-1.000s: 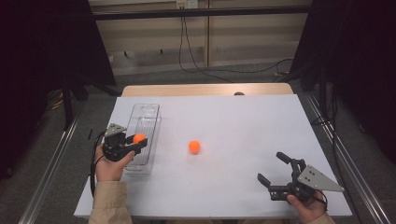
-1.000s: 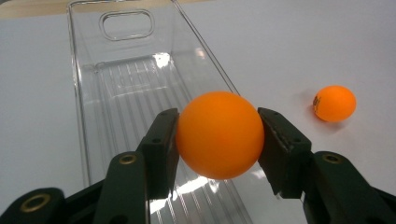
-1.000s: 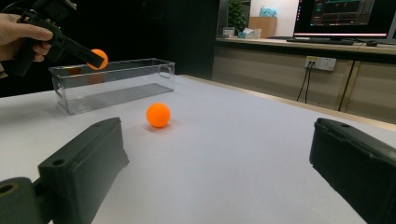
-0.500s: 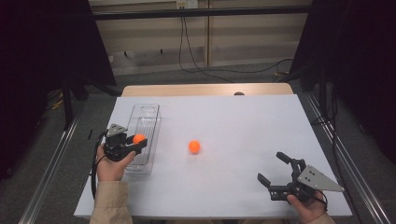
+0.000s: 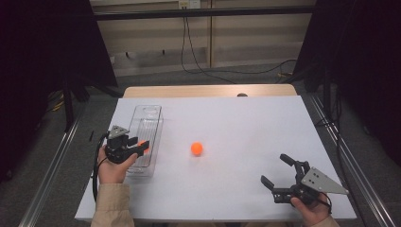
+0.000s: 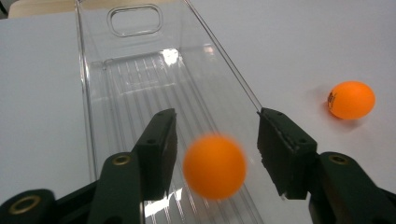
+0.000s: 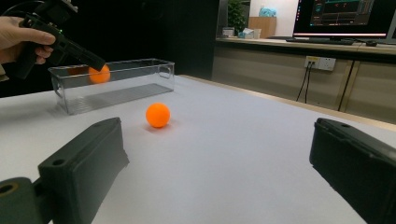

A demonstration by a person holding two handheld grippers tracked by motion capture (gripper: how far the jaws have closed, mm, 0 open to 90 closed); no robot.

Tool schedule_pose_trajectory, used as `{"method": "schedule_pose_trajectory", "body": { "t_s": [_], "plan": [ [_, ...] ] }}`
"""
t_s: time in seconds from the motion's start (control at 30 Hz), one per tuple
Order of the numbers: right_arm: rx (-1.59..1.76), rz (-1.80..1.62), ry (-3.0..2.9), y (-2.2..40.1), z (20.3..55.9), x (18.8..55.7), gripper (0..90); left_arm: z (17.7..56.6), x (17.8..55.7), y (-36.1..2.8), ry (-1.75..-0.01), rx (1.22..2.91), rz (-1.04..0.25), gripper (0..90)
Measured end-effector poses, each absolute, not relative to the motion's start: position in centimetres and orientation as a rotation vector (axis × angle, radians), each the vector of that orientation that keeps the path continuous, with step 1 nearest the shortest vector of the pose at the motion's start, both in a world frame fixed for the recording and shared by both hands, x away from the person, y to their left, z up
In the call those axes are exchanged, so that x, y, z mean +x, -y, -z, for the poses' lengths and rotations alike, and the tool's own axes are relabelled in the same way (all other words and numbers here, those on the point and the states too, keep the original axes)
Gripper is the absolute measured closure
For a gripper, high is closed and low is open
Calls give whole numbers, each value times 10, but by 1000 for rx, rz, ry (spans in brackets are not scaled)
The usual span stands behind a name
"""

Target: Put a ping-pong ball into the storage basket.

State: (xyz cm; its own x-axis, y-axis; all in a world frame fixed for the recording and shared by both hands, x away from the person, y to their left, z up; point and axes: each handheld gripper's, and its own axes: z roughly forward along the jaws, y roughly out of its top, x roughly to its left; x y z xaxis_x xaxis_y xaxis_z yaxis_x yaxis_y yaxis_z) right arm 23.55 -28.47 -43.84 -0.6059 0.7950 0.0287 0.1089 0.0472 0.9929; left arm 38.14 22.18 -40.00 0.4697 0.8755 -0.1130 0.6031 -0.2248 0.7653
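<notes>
My left gripper (image 5: 137, 146) hangs over the near end of a clear plastic bin (image 5: 150, 113). Its jaws have just been opening and now stand apart. An orange ball (image 6: 215, 165), blurred, sits between the left gripper (image 6: 217, 126) pads over the bin floor (image 6: 135, 74), with a gap on each side. A second orange ball (image 5: 196, 148) rests on the white table right of the bin. My right gripper (image 5: 274, 169) lies low at the front right, wide open, with nothing in it. From the right gripper (image 7: 217, 126) the second ball (image 7: 157, 115) and the bin (image 7: 116, 88) lie ahead.
The white table (image 5: 246, 123) has a wooden strip along its far edge. Cables run over the floor behind it, and dark curtains hang at both sides. In the right gripper view a long counter with a monitor (image 7: 355, 18) stands behind the table.
The left jaws have parted and the ball has come free of the pads, sitting slightly lower than before. Neither hand has moved, and the ball on the table has stayed put.
</notes>
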Motion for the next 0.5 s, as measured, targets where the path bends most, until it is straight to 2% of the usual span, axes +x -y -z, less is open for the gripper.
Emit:
{"method": "schedule_pose_trajectory", "body": {
  "t_s": [0.5],
  "plan": [
    [911, -1605, -1777, 285, 438, 236, 28, 392, 378, -216, -1222, 1921, -442, 359]
  ]
}}
